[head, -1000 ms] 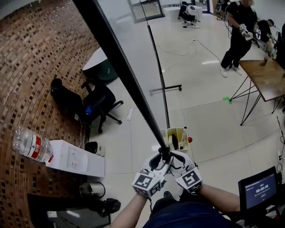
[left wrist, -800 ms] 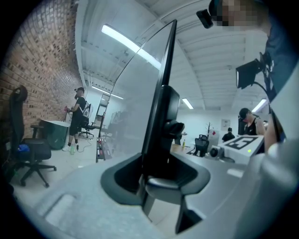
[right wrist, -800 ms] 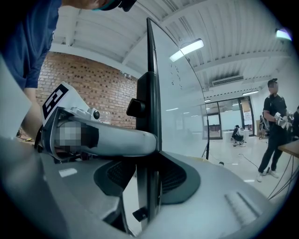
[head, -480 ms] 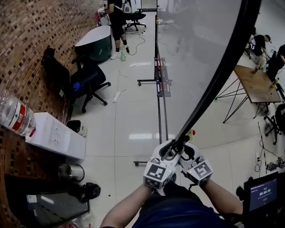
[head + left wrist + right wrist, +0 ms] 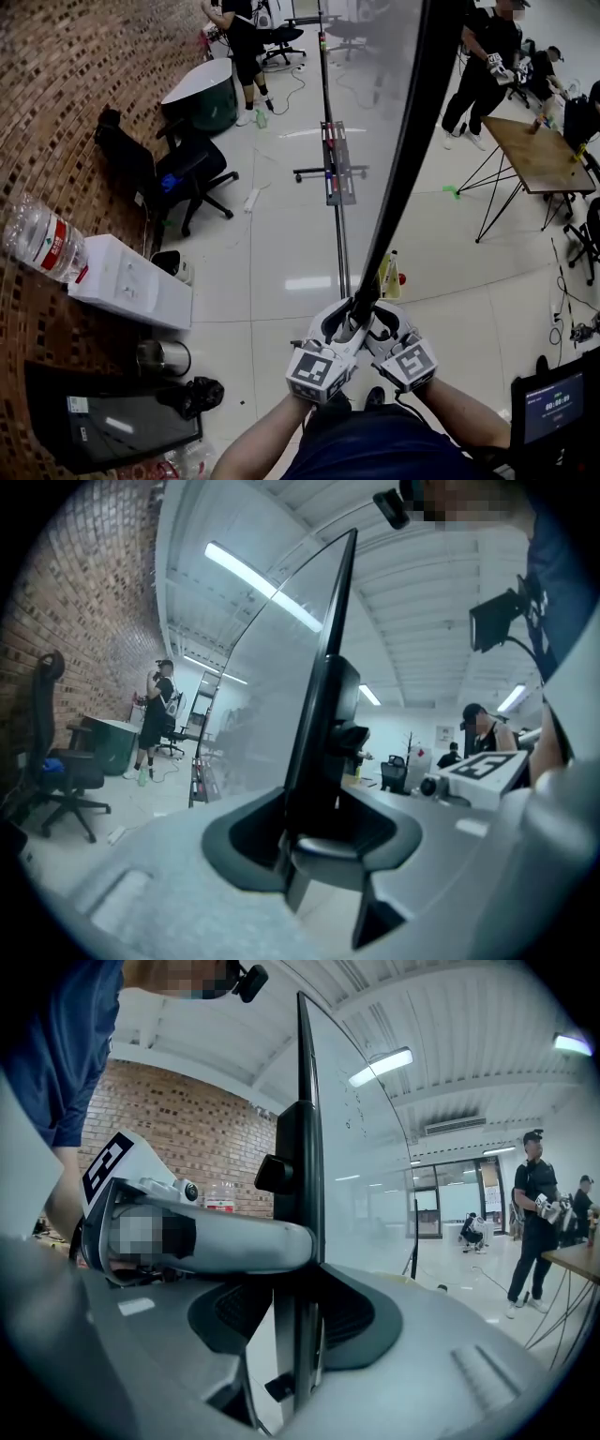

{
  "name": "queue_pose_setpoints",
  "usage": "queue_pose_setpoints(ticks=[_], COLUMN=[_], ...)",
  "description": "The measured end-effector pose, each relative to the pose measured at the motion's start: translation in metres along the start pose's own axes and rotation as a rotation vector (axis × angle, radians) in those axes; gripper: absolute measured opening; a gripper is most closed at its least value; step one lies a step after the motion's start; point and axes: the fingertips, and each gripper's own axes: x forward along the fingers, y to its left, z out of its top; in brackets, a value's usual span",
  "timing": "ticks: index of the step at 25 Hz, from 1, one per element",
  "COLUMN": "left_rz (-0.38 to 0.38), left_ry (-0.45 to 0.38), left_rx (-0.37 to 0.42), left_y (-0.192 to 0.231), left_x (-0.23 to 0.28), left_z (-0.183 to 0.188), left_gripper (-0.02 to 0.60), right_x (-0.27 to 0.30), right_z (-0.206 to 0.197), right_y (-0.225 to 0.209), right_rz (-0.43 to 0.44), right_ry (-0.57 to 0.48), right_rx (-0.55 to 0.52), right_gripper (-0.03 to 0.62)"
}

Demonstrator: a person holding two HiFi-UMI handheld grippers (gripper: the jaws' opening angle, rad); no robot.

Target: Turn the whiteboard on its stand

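The left tool (image 5: 343, 325) and the right tool (image 5: 379, 326) are side by side, close in front of the person. Each one pinches the black frame edge of the whiteboard (image 5: 403, 159) between its jaws, the left from the side of the brick wall (image 5: 56, 112) and the right from the other side. The whiteboard stands upright over the tiled floor (image 5: 281, 281), its grey glossy panel lies to the left of the dark edge, and this edge goes from the tools up to the top of the head view.
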Motion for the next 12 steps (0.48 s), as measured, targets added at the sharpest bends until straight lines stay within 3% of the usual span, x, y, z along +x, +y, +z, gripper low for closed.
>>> queue_pose_setpoints(ticks=[5,8,12], left_rz=[0.056,0.081,0.079], left_ry=[0.023,0.022,0.016], left_rx=[-0.017,0.014,0.016], left_y=[-0.017,-0.026,-0.041], left_x=[-0.026,-0.041,-0.053], left_z=[0.0,-0.004,-0.012], left_gripper=[0.184,0.183,0.183], right_x=[-0.015,-0.026,-0.042], right_z=[0.001,0.0,-0.007], right_y=[0.026,0.043,0.055], right_rz=[0.036,0.05,0.053], right_ry=[-0.032,-0.062,-0.06], right_rx=[0.004,0.035,0.032], right_gripper=[0.153,0.153,0.153])
